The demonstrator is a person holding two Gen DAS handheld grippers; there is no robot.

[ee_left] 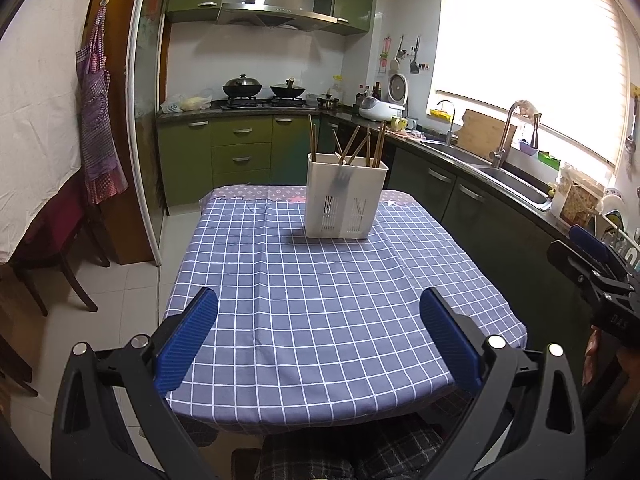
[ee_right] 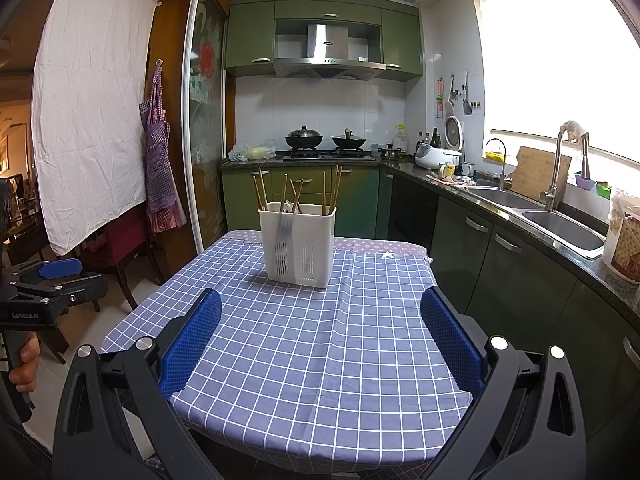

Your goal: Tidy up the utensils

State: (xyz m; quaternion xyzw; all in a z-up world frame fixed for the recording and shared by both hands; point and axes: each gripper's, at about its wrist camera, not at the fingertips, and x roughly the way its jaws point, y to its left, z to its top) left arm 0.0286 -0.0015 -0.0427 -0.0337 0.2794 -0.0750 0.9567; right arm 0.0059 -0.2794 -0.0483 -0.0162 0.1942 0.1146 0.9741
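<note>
Blue-padded fingers of our left hand-held gripper (ee_left: 318,342) and right hand-held gripper (ee_right: 320,344) stand spread wide and empty over the near edge of the tabletop (ee_right: 320,352), draped in a blue-grey checked cloth. Beyond both grippers, toward the tabletop's far edge, we see the white slotted plastic utensil caddy (ee_left: 346,198) standing upright, brown wooden chopsticks (ee_left: 354,142) leaning out of its top. Behind the caddy run green kitchen cabinets (ee_left: 240,152), two dark woks (ee_right: 304,138) above.
</note>
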